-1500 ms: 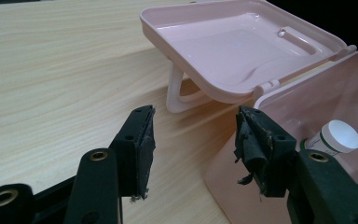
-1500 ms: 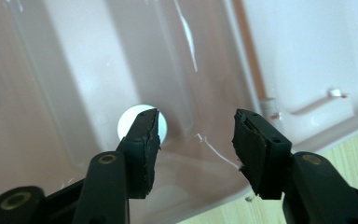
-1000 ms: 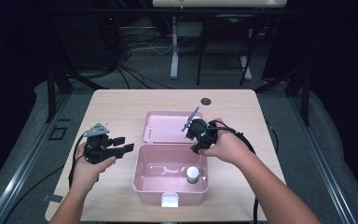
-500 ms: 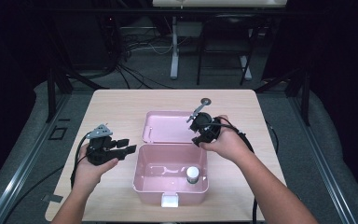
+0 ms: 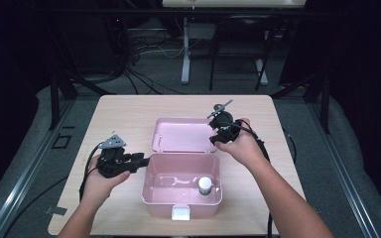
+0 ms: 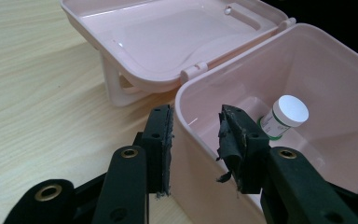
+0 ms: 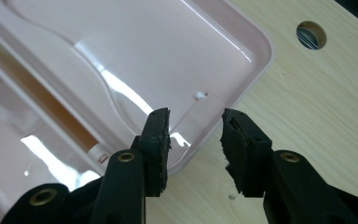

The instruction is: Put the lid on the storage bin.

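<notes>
One pink plastic box (image 5: 182,191), open, standing on one light wooden table (image 5: 129,111) near the person's edge. One hinged lid (image 5: 183,135), same pink, thrown back flat onto the table behind the box and joined to it along the rear rim. One white latch tab (image 5: 181,213) on the box's front wall.

Contents of the box: one small bottle (image 5: 205,186) with a white cap and a green-edged label, upright at the right side of the floor. The lid tray holds nothing.

One round hole (image 7: 311,34) in the tabletop beyond the lid's far right corner.

Two hand-held grippers, one per hand, each trailing a cable:
- left gripper (image 6: 195,140): at the box's left wall, jaws astride the rim, one outside the wall and one inside the box. The jaws have just been closing and stand at a middling gap; whether the pads already press on the wall cannot be told.
- right gripper (image 7: 195,140): at the right corner of the lid, jaws either side of the lid's edge, one over the tray, one over the table. These jaws too have just been closing; a gap shows beside the edge, and no firm hold is seen.

Two forearms enter from the near side
</notes>
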Demonstrator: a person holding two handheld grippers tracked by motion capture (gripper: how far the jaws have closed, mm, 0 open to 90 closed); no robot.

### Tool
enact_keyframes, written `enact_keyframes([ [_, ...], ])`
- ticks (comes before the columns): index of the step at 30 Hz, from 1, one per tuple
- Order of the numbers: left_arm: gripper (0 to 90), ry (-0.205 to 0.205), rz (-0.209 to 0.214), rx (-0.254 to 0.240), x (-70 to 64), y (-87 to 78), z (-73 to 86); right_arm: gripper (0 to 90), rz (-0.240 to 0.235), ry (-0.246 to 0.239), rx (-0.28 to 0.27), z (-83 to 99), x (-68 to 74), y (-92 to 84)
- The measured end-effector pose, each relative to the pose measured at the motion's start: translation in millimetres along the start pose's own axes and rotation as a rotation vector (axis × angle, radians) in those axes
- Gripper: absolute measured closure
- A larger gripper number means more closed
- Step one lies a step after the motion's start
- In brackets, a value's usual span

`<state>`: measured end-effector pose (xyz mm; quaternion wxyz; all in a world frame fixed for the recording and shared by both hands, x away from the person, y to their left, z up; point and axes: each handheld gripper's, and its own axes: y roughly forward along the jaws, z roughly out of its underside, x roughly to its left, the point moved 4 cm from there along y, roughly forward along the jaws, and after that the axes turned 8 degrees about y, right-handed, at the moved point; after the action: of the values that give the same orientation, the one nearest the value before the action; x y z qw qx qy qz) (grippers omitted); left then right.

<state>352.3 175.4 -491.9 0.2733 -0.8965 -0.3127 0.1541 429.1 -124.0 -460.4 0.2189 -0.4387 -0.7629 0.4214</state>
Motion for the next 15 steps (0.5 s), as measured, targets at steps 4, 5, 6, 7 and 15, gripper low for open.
enact_keyframes([
  [4,67.0,0.005,0.007,0.021,-1.9,3.0,1.6,64.1,0.004,0.054,0.003,-2.4,-9.6,5.1],
  [5,67.8,0.005,0.005,0.021,-2.5,3.6,1.7,64.4,0.003,0.071,-0.002,-2.7,-10.7,6.3],
  [6,68.5,0.005,0.005,0.021,-2.5,3.6,1.7,64.4,0.003,0.071,-0.002,-2.7,-10.7,6.3],
  [7,69.4,0.013,0.006,0.026,-2.9,4.1,1.9,65.5,0.0,0.095,-0.009,-3.1,-13.9,9.0],
  [15,73.2,0.021,0.004,0.035,-3.7,4.8,2.3,69.4,-0.002,0.145,-0.013,-6.7,-20.3,17.3],
])
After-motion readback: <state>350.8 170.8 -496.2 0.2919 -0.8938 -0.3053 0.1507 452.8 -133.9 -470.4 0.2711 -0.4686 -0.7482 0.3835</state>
